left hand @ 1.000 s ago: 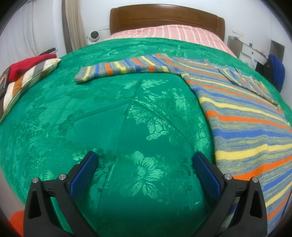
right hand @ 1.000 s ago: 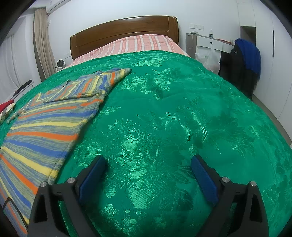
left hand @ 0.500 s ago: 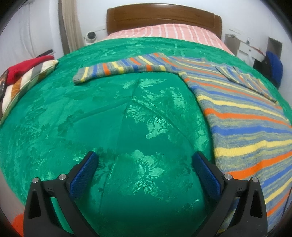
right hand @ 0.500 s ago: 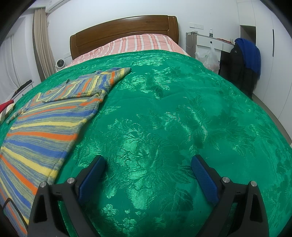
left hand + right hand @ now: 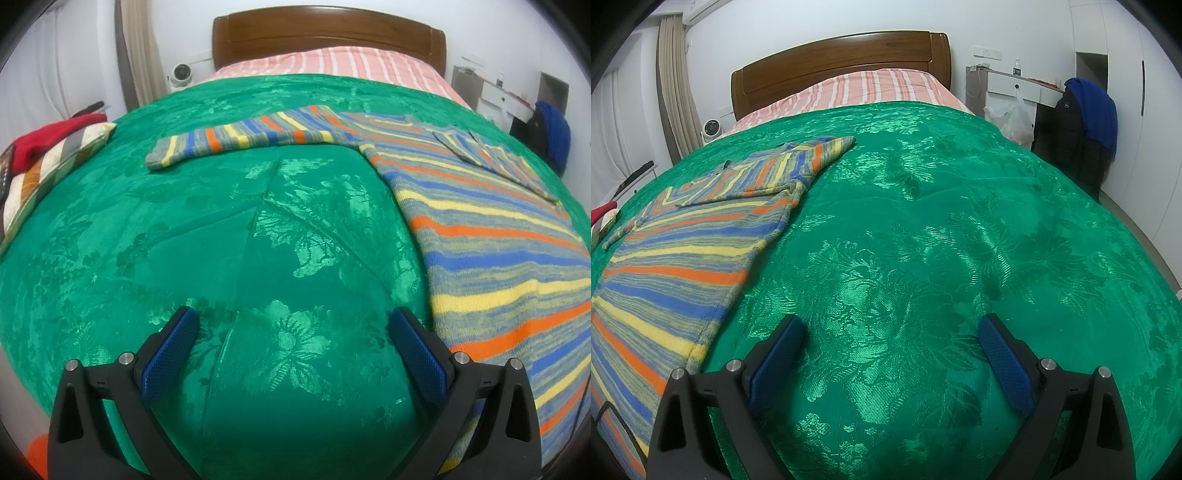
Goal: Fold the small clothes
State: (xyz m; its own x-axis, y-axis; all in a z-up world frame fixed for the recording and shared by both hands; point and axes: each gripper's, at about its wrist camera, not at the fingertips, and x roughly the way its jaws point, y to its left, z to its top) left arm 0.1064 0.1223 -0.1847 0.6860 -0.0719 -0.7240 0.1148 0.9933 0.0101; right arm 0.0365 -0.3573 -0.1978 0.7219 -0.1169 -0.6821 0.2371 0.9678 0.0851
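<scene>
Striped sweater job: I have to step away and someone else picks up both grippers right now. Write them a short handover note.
Left gripper: open, empty, over bare green bedspread, beside the sweater's edge.
Right gripper: open, empty, over bedspread on the sweater's other side.
Striped sweater lies flat on the bed. One sleeve is stretched straight out to the side; the other sleeve is already folded in over the chest.
Done: one sleeve fold.
Left: fold in the outstretched sleeve, then fold the body up. The left gripper looks better placed for that sleeve.

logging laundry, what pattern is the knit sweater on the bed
Knit sweater: orange, yellow, blue and grey stripes; clearest in left wrist view.
</scene>
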